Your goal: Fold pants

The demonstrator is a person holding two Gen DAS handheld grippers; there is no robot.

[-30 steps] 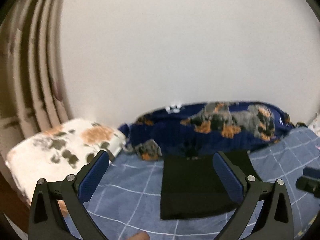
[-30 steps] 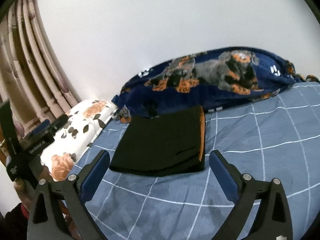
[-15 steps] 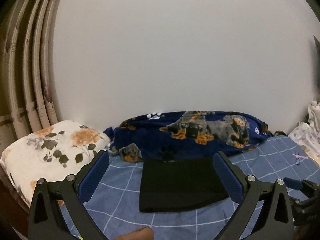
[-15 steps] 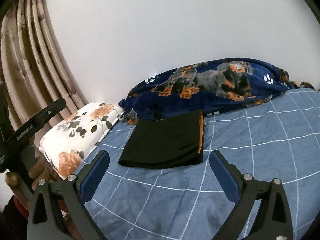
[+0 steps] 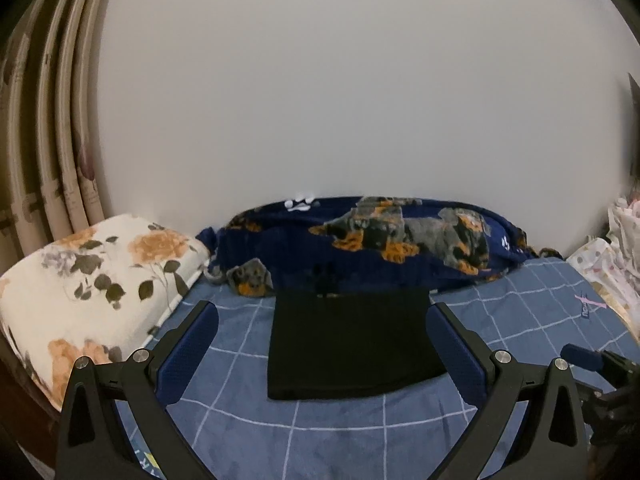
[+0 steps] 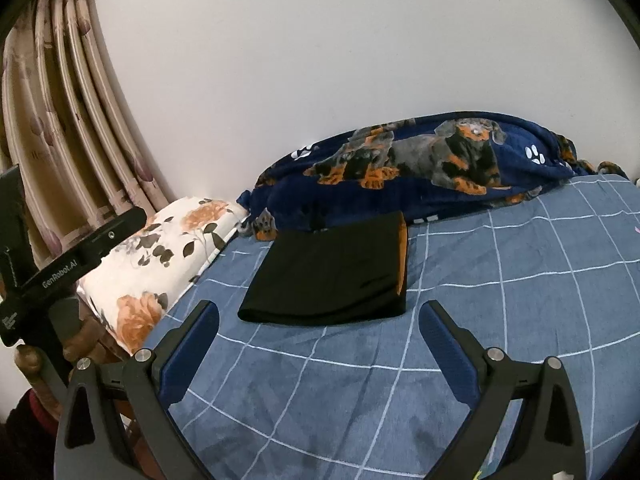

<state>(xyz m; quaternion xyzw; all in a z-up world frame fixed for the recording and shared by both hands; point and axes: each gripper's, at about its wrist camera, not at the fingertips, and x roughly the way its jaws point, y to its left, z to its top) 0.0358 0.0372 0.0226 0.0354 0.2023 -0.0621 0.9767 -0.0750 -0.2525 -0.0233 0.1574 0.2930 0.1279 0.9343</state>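
Black pants (image 6: 332, 276) lie folded into a flat, neat rectangle on the blue checked bedsheet (image 6: 520, 300), an orange strip showing along the right edge. Their far edge sits right against the navy dog-print blanket (image 6: 440, 160); the floral pillow (image 6: 160, 256) is off to the left. Left gripper (image 5: 320, 344) and right gripper (image 6: 318, 340) both spread wide, holding nothing, above the sheet, short of the pants.

The pants' (image 5: 352, 340) far edge hides under the dog-print blanket (image 5: 400, 248). In the left wrist view, the right tool (image 5: 600, 372) is cut off by the frame's edge. The flowered pillow's (image 6: 160, 264) near end sits behind the left tool (image 6: 60, 276).
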